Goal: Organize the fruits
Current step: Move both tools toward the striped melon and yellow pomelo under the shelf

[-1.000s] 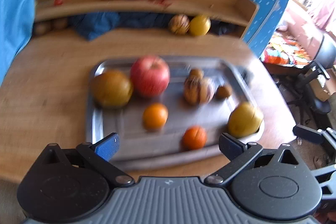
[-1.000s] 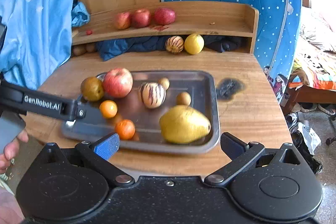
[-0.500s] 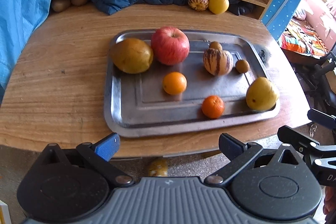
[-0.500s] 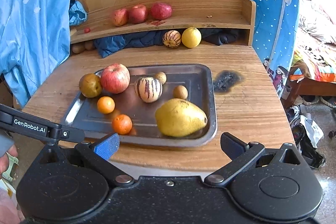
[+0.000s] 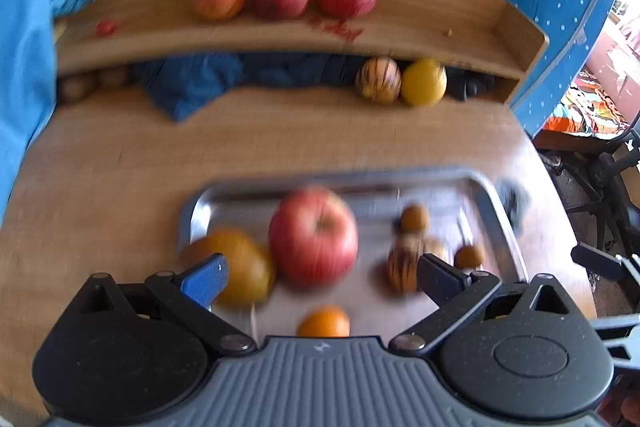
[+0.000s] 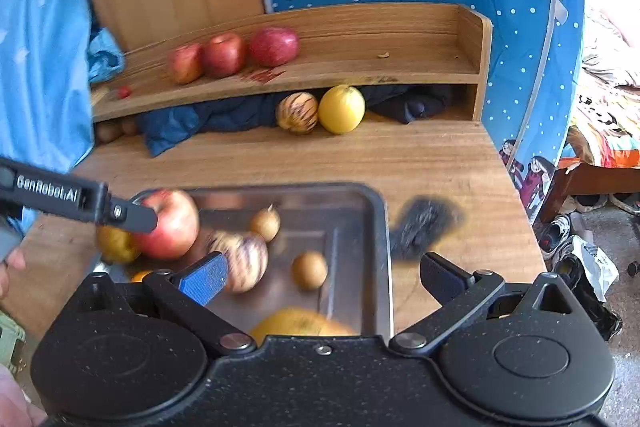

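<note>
The metal tray (image 6: pixel 376 227) sits on the wooden table (image 6: pixel 400 155) and serves as the landmark. Inside it, at the far left, lies a big red apple (image 5: pixel 313 235) with pale yellowish streaking and a small stem dimple; just left of the apple is a brownish-gold pear (image 5: pixel 240 267), and nearer the front edge a small orange (image 5: pixel 324 321). Toward the tray's right half rests a cream fruit with dark stripes (image 6: pixel 244 259), blurred, with two small brown round fruits (image 6: pixel 309 270) near it. A large yellow pear (image 6: pixel 300 323) lies at the tray's near edge. The left gripper (image 5: pixel 320 277) hangs over the tray, jaws spread wide and holding nothing, the apple between its fingers in view. The right gripper (image 6: pixel 322 277) is likewise spread wide and empty above the tray's right part. Beyond the tray, three red apples (image 6: pixel 234 53) line a wooden shelf (image 6: pixel 360 67).
</note>
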Available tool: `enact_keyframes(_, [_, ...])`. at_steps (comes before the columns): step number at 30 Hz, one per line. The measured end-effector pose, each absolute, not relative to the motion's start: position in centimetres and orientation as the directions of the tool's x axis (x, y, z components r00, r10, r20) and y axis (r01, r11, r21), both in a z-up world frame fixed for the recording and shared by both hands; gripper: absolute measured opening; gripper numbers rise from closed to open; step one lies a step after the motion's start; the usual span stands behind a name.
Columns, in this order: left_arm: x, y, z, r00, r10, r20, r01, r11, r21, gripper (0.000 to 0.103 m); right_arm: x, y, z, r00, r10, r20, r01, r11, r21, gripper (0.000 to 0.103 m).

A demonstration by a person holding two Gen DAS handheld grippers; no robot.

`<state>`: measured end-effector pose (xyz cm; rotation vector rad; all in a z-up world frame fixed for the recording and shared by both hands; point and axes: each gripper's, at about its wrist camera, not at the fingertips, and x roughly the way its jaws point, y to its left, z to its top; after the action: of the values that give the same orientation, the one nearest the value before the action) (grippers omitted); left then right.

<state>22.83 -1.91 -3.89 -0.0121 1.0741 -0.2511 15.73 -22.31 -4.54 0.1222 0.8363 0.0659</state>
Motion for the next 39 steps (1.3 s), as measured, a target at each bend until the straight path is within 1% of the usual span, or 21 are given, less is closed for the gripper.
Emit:
enact_keyframes(6, [28.7, -4.4, -4.3, 0.464, -0.254, -0.849, 0.247, 0.957, -0.152, 0.102, 19.4, -22.4, -5.5, 0.681, 0.057, -0.73, -0.005, 0.997, 0.073, 0.102])
enact_keyframes(13, [35.3, -7.5, -6.3, 0.45, -0.3, -0.841, 0.312, 0.935, -0.167, 0.102, 23.9, -22.2, -6.2, 0.704, -0.008, -0.711, -0.102, 0.989, -0.111, 0.102])
enact_keyframes(18, [38.7, -8.4, -8.3, 0.415, -0.332, -0.847, 0.318, 0.925, -0.207, 0.102, 27.2, -22.8, -6.6, 0.703, -0.025, -0.711, -0.135, 0.977, -0.168, 0.102])
enact_keyframes(20, [39.5, -8.5, -8.9, 0.413, -0.342, -0.844, 0.312, 0.924, -0.221, 0.102, 28.5, -22.9, -6.7, 0.704, -0.027, -0.71, -0.15, 0.971, -0.185, 0.102])
enact_keyframes(23, [40.1, -9.2, -9.5, 0.436, -0.328, -0.838, 0.327, 0.925, -0.192, 0.102, 30.5, -22.7, -7.4, 0.703, -0.041, -0.71, -0.166, 0.962, -0.219, 0.101])
enact_keyframes(25, [40.3, -9.8, -9.7, 0.449, -0.323, -0.833, 0.339, 0.924, -0.176, 0.1, 31.7, -22.4, -8.1, 0.693, -0.042, -0.72, -0.181, 0.956, -0.23, 0.098])
enact_keyframes(29, [41.1, -10.6, -10.2, 0.449, -0.359, -0.818, 0.377, 0.906, -0.192, 0.095, 34.1, -21.5, -9.5, 0.681, -0.047, -0.73, -0.216, 0.941, -0.262, 0.095])
enact_keyframes(33, [42.0, -11.0, -10.7, 0.44, -0.375, -0.816, 0.364, 0.905, -0.22, 0.09, 35.7, -20.5, -10.3, 0.677, -0.053, -0.734, -0.255, 0.919, -0.301, 0.093])
enact_keyframes(39, [42.4, -11.1, -11.2, 0.423, -0.414, -0.806, 0.368, 0.891, -0.264, 0.087, 37.2, -19.7, -11.1, 0.685, -0.072, -0.725, -0.269, 0.9, -0.344, 0.086])
